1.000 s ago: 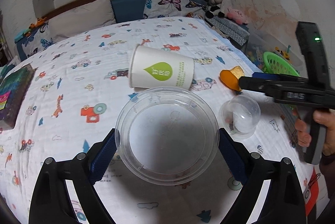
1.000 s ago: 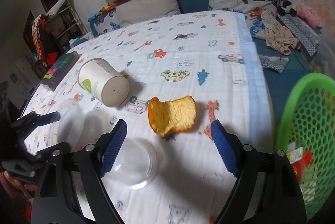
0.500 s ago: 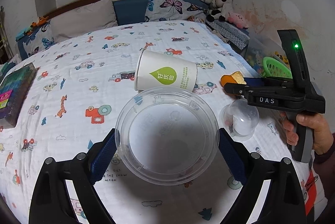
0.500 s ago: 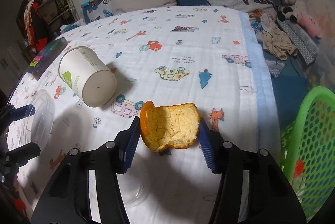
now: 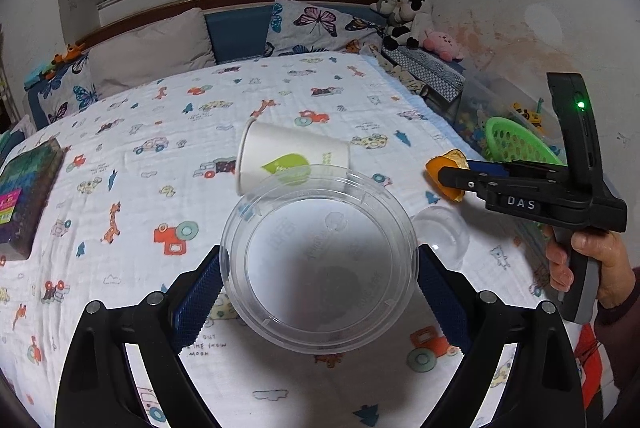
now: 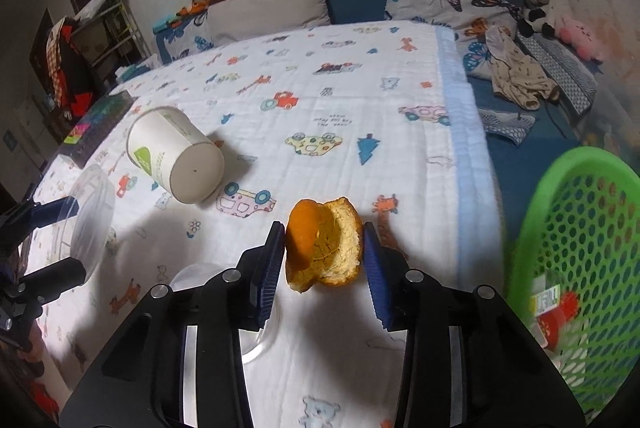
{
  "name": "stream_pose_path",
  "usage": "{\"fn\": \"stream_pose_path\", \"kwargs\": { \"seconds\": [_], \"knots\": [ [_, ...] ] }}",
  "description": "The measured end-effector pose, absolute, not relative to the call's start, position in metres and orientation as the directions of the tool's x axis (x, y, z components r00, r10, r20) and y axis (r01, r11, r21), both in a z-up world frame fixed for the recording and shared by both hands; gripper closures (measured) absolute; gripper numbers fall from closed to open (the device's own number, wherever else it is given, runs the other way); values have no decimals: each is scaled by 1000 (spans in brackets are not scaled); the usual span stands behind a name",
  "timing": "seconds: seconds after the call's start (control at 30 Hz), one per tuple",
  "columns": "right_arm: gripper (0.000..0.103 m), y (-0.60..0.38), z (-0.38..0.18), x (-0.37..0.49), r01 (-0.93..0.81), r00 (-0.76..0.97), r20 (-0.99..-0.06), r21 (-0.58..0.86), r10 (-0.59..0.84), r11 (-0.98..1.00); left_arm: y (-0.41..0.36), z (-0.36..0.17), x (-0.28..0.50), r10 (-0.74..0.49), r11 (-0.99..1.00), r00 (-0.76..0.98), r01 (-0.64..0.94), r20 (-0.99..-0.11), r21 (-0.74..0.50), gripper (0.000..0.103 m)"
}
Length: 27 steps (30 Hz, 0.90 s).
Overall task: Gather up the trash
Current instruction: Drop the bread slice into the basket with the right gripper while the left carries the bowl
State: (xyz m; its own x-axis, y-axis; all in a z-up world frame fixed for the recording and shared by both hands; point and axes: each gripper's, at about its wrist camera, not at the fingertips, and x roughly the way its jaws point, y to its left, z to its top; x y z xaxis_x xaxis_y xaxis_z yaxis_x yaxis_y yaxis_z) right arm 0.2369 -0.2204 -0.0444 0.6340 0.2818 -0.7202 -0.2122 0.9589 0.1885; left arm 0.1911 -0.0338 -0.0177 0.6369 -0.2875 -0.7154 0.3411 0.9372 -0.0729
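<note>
**Bedspread with litter, two grippers engaged**

Printed bedspread (image 6: 360, 100) is shown bearing a tipped paper cup (image 6: 176, 156), with a green basket (image 6: 580, 248) past its right edge. The orange peel (image 6: 324, 248) is pinched by the just-closing right gripper (image 6: 324, 268), lifted between cup and basket. A clear round lid (image 5: 320, 260) is clamped in the left gripper (image 5: 320, 280), just before the cup. A small clear dome (image 5: 444, 232) lies beside the lid.

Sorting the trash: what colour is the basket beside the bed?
Bright green basket, clearest in the right wrist view.
</note>
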Motion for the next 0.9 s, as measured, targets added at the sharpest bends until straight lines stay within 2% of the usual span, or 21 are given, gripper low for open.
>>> {"fn": "stream_pose_path", "kwargs": {
  "seconds": [0.4, 0.9],
  "knots": [
    [63, -279, -20, 198, -112, 700, -678, 202, 221, 973, -77, -1, 189, -348, 903, 627, 425, -697, -69, 13],
    [61, -381, -25, 157, 117, 722, -689, 204, 58, 972, -155, 16, 194, -438, 829, 584, 556, -684, -56, 13]
  ]
}}
